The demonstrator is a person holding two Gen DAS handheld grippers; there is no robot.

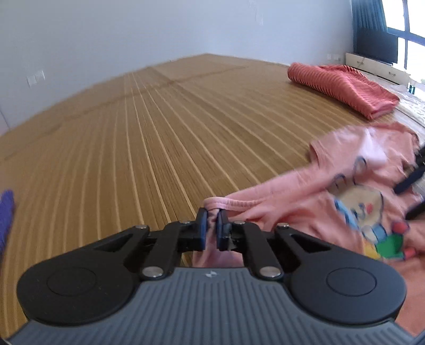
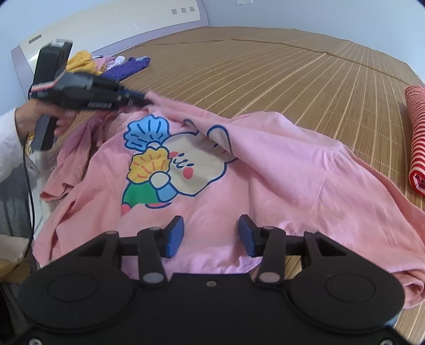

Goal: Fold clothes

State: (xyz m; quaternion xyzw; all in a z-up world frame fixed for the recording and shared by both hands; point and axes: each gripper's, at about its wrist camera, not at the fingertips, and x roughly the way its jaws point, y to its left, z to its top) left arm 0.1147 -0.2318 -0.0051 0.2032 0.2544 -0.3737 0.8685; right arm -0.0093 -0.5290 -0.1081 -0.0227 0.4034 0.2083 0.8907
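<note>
A pink T-shirt (image 1: 292,209) (image 2: 292,164) with a cartoon print lies crumpled and face up on the bamboo mat (image 1: 159,132). My left gripper (image 1: 212,216) is shut on a ribbed edge of the shirt, with pink cloth pinched between its blue pads. In the right wrist view the left gripper (image 2: 147,100), in a person's hand (image 2: 26,119), holds that edge raised at the shirt's far left. My right gripper (image 2: 211,225) is open just above the shirt's near part, and nothing is pinched between its pads. Its dark fingers (image 1: 407,181) show at the right edge of the left wrist view.
A folded red-and-white striped garment (image 1: 342,87) (image 2: 415,138) lies on the mat beyond the shirt. A pile of purple, yellow and pink clothes (image 2: 119,66) sits by the headboard (image 2: 106,24). A wall and a window (image 1: 414,45) bound the bed.
</note>
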